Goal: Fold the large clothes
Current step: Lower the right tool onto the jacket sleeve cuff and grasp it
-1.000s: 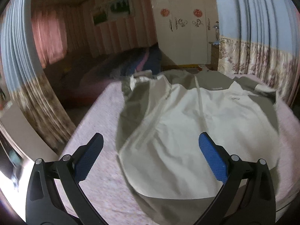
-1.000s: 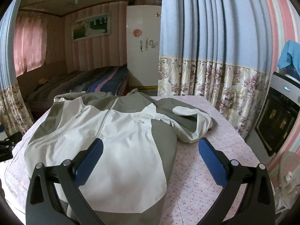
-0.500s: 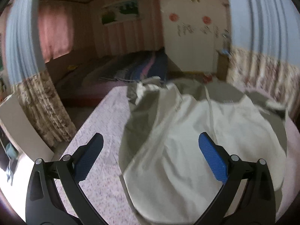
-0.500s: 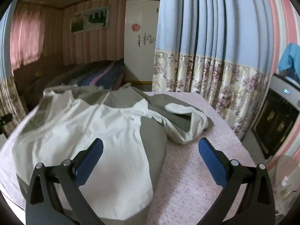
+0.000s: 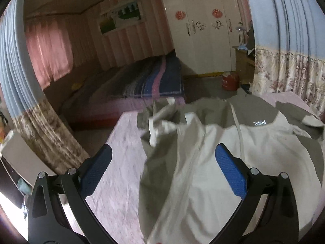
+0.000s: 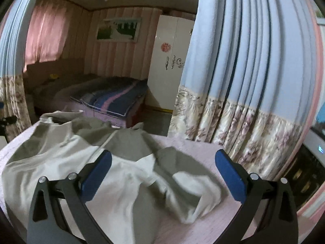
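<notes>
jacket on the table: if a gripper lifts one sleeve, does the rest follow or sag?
Probably sags: the jacket lies limp and creased, so it looks floppy. Its sleeve is already crumpled, so it likely unfolds before the body lifts. The smooth shell may slide over the tablecloth.

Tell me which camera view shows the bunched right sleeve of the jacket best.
The right wrist view: the bunched sleeve lies whole between the open fingers of the right gripper. The left wrist view shows only a part of it at the far right edge.

a home bedroom: a bed (image 5: 142,85) with striped blanket, white wardrobe (image 5: 205,30), floral curtains (image 6: 243,81), framed picture (image 5: 121,18).
</notes>
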Available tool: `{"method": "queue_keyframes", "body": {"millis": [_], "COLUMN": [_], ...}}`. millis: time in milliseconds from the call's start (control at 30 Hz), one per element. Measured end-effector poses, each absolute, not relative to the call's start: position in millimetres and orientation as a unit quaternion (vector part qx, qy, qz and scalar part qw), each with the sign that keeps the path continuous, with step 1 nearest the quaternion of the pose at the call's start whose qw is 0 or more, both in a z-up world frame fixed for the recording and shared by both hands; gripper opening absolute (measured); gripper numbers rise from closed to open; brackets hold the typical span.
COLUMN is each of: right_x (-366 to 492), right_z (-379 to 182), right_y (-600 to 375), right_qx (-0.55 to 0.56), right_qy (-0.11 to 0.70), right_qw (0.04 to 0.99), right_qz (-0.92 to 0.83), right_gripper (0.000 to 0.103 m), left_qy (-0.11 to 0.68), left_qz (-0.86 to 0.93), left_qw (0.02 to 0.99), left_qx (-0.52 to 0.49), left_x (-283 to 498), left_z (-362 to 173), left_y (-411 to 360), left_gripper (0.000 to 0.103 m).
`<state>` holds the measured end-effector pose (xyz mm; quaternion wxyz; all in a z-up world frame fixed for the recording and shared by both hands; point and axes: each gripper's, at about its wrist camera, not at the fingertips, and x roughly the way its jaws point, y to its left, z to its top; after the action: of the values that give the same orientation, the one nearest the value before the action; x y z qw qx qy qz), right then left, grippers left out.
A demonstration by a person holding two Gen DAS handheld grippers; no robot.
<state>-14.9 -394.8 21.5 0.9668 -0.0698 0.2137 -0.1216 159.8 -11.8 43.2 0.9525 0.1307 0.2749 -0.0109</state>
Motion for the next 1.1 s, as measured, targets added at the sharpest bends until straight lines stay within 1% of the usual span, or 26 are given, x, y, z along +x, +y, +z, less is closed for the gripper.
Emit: {"method": "queue_keyframes", "body": {"millis": [67, 133, 200, 267, 367, 400, 433, 467, 500, 600, 733, 900, 933, 967, 1000, 1033, 1100], "right_x": [6.3, 27.3, 48.3, 69.9, 98.9, 107.0, 114.8, 121.8, 128.2, 140.0, 145.8, 149.5, 150.6, 150.9, 151.6, 150.3, 151.2], "right_z": [32.6, 41.2, 35.8, 11.6, -39.9, -54.7, -66.5, -78.0, -88.7, -112.5, -132.2, -145.8, -146.4, -145.4, -142.4, -136.8, -129.0], "right_y": [-407.8, -423.5, -434.5, -444.1, -452.1, -454.8, -458.5, -462.4, -466.6, -469.1, -464.5, -465.0, -465.9, -470.3, -476.9, -483.2, -489.6], "right_qx": [-0.076, -0.058, -0.044, -0.035, -0.047, -0.051, -0.053, -0.051, -0.052, -0.064, -0.104, -0.137, -0.142, -0.133, -0.113, -0.091, -0.085], "right_qy": [0.229, 0.242, 0.262, 0.295, 0.354, 0.371, 0.385, 0.401, 0.416, 0.452, 0.472, 0.492, 0.49, 0.491, 0.49, 0.482, 0.467], "right_qw": [0.963, 0.963, 0.958, 0.95, 0.928, 0.921, 0.915, 0.908, 0.9, 0.883, 0.867, 0.847, 0.847, 0.848, 0.851, 0.859, 0.866], "right_qz": [-0.124, -0.105, -0.106, -0.102, -0.103, -0.106, -0.108, -0.112, -0.116, -0.11, -0.124, -0.146, -0.151, -0.152, -0.15, -0.147, -0.156], "right_gripper": [0.102, 0.102, 0.102, 0.102, 0.101, 0.098, 0.087, 0.081, 0.071, 0.07, 0.07, 0.069, 0.052, 0.038, 0.028, 0.022, 0.016], "left_qy": [0.262, 0.267, 0.266, 0.27, 0.296, 0.305, 0.311, 0.318, 0.322, 0.313, 0.311, 0.329, 0.33, 0.333, 0.336, 0.337, 0.333], "left_qz": [-0.009, -0.026, -0.048, -0.053, -0.054, -0.056, -0.06, -0.066, -0.067, -0.075, -0.101, -0.091, -0.087, -0.086, -0.086, -0.088, -0.084], "left_qw": [0.956, 0.958, 0.96, 0.96, 0.951, 0.947, 0.944, 0.94, 0.939, 0.943, 0.944, 0.936, 0.936, 0.935, 0.933, 0.933, 0.934], "left_qx": [0.129, 0.104, 0.073, 0.054, 0.074, 0.086, 0.093, 0.1, 0.102, 0.09, 0.049, 0.083, 0.087, 0.09, 0.091, 0.092, 0.102], "left_x": [177.1, 199.6, 214.2, 230.5, 249.0, 254.1, 258.0, 261.8, 264.4, 265.8, 268.7, 277.7, 278.6, 279.5, 280.3, 280.5, 278.9], "left_z": [54.4, 65.1, 68.6, 59.6, 29.7, 17.6, 10.8, 3.1, -2.3, -8.1, -8.3, -17.7, -19.4, -21.0, -21.7, -21.9, -21.4], "left_y": [-13.6, -10.8, -5.0, -3.7, -15.3, -21.7, -25.7, -29.6, -31.9, -36.2, -39.9, -49.3, -50.2, -49.9, -49.6, -49.4, -46.7], "left_gripper": [0.1, 0.1, 0.1, 0.1, 0.1, 0.1, 0.1, 0.1, 0.1, 0.1, 0.1, 0.1, 0.1, 0.1, 0.1, 0.1, 0.1]}}
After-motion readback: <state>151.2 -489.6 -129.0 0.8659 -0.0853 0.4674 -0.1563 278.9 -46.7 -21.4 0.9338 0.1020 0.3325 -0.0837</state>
